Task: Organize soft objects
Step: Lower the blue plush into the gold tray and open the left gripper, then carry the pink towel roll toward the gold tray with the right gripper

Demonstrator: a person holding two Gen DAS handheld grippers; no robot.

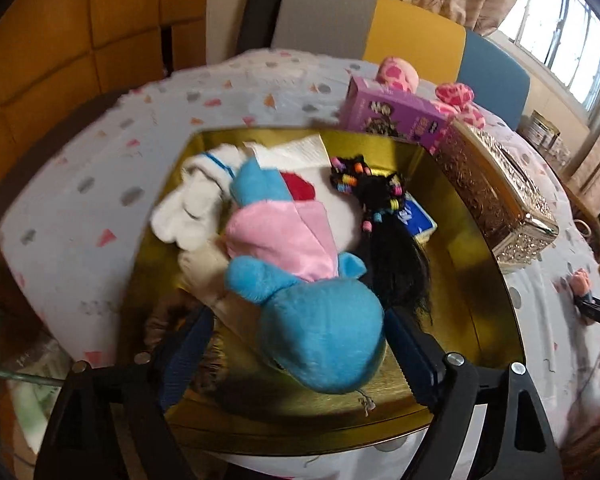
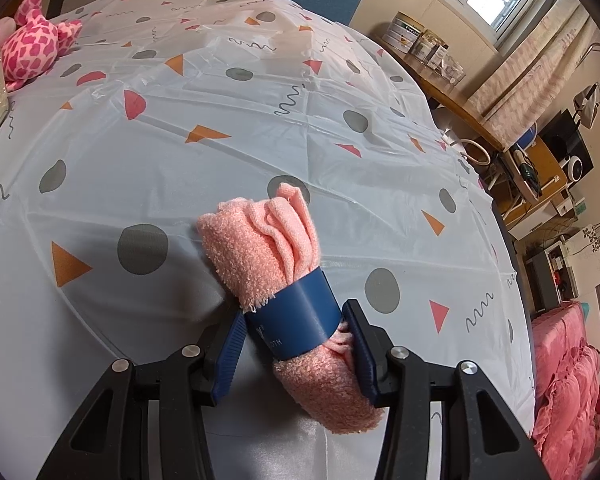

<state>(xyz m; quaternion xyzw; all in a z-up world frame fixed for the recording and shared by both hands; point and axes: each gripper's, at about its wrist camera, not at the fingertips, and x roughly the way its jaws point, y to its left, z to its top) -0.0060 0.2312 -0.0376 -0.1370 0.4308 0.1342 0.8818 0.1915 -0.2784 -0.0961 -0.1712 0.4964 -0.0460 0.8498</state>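
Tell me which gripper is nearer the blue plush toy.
Left. The left gripper straddles the blue plush toy over the gold tray, jaws open. The right gripper is off to the side, clamping a rolled pink towel.

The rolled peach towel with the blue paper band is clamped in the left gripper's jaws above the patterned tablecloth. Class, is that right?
Not quite. The right gripper, not the left, clamps the rolled peach towel at its blue paper band, above the patterned tablecloth. The right wrist view shows it.

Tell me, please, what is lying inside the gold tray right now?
In the gold tray: a blue plush, white socks, a napkin, black hair with beads and a blue pack. Whatever lies beneath the plush is covered.
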